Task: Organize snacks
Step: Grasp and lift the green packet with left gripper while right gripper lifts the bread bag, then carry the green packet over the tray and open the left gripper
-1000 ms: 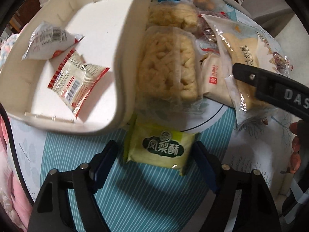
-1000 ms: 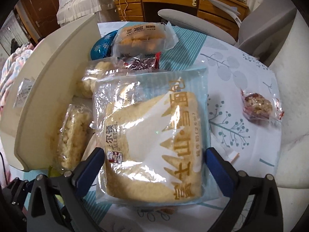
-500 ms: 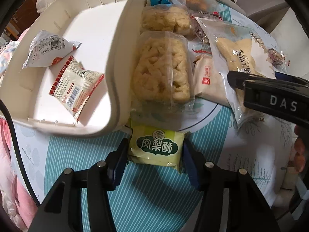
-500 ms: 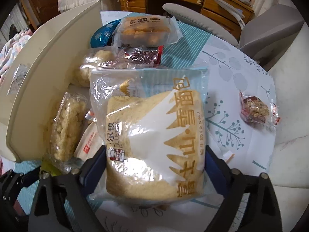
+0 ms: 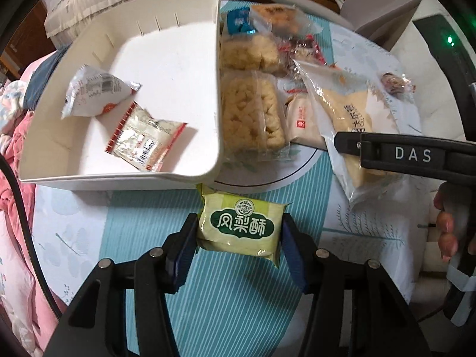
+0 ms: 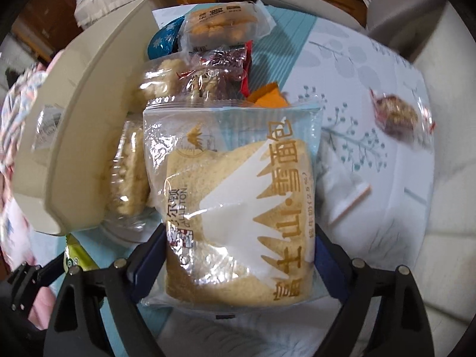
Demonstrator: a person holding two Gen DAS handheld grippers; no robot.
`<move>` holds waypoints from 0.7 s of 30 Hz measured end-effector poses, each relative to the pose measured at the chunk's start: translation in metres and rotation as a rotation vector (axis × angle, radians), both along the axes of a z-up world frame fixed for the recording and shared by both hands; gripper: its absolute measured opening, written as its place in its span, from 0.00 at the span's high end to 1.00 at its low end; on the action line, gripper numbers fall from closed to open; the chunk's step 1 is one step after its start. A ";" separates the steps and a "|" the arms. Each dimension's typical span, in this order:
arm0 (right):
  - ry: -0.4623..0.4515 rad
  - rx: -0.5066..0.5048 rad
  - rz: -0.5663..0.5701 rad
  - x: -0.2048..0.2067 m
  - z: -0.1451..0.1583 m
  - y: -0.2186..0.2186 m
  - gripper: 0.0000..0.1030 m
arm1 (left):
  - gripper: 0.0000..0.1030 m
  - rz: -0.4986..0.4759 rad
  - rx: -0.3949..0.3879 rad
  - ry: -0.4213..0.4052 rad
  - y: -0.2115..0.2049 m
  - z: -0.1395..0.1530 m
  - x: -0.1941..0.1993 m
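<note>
**Spotter:** What have your tools got?

**Operator:** My left gripper [image 5: 239, 235] is clamped on the green pastry packet [image 5: 240, 228], pads pressed on its two short ends, long axis running across from finger to finger. It hangs clear of the striped tablecloth [image 5: 226, 303], just off the near right corner of the white bin [image 5: 218, 160]. On my right gripper [image 6: 238, 253] the jaws have just been closing around the big bread bag [image 6: 235, 205]. The bag fills the gap, but I cannot tell whether the pads press on it.

**Spotter:** Which way is the bin from the packet?

**Operator:** Ahead and to the left. Its near wall lies between the packet and the bin floor, where two small sachets [image 5: 139, 139] already rest. My left hand is plainly the nearer one; the bread bag sits out by the plate [image 5: 300, 175] to the right, its long axis pointing away from me.

**Spotter:** And your wrists?

**Operator:** Both point steeply down. I judge the packet must clear that wall before dropping in.
</note>
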State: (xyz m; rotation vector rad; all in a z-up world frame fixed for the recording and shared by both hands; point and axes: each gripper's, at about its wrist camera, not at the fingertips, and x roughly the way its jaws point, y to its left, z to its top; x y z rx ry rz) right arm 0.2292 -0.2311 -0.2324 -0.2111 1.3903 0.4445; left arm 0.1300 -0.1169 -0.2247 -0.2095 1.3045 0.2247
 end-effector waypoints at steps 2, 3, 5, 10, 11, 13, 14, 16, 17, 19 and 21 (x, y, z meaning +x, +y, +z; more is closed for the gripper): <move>0.022 0.025 -0.036 -0.005 0.007 -0.005 0.12 | 0.49 -0.013 -0.017 -0.016 0.000 0.008 -0.004; 0.031 0.039 -0.055 -0.008 0.011 -0.007 0.12 | 0.49 -0.023 -0.024 -0.028 0.001 0.013 -0.006; 0.054 0.060 -0.088 -0.013 0.019 -0.012 0.12 | 0.49 -0.054 -0.032 -0.058 0.001 0.025 -0.011; 0.090 0.094 -0.121 -0.027 0.043 -0.008 0.12 | 0.49 -0.128 -0.067 -0.126 0.007 0.056 -0.031; 0.088 0.098 -0.125 -0.031 0.049 -0.006 0.12 | 0.48 -0.141 -0.071 -0.138 0.009 0.062 -0.033; 0.084 0.107 -0.132 -0.038 0.059 -0.004 0.12 | 0.49 -0.161 -0.080 -0.159 0.013 0.074 -0.039; 0.081 0.114 -0.137 -0.042 0.064 -0.002 0.12 | 0.49 -0.171 -0.083 -0.171 0.016 0.080 -0.042; 0.079 0.134 -0.141 -0.048 0.073 0.000 0.12 | 0.49 -0.186 -0.093 -0.191 0.024 0.089 -0.044; 0.076 0.141 -0.140 -0.049 0.075 0.001 0.12 | 0.49 -0.192 -0.100 -0.200 0.028 0.091 -0.044; 0.066 0.151 -0.141 -0.054 0.081 0.006 0.12 | 0.49 -0.203 -0.117 -0.217 0.037 0.099 -0.046; 0.053 0.153 -0.150 -0.060 0.088 0.013 0.12 | 0.48 -0.211 -0.118 -0.235 0.048 0.106 -0.048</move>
